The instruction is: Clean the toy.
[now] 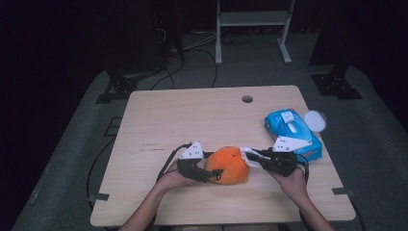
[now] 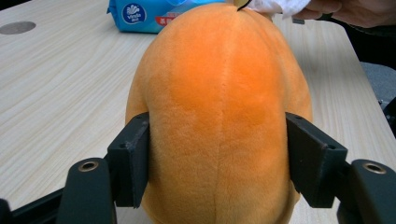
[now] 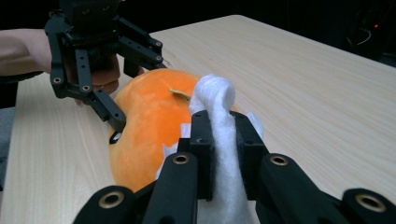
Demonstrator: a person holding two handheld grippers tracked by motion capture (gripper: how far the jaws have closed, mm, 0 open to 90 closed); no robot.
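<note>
Item: orange plush toy point(image 1: 228, 165), lower centre of the table point(image 1: 192, 120). Left gripper point(image 2: 217, 154) clamps its sides. Right gripper point(image 3: 219, 144) pinches a white wipe point(image 3: 219, 107), apparently against the toy's top. Advice: hold firm, wipe lightly. Blue wipes pack point(image 1: 291, 132) sits right.

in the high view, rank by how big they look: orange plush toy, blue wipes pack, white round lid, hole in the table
1. blue wipes pack, orange plush toy: too alike to rank
2. white round lid
3. hole in the table
</note>
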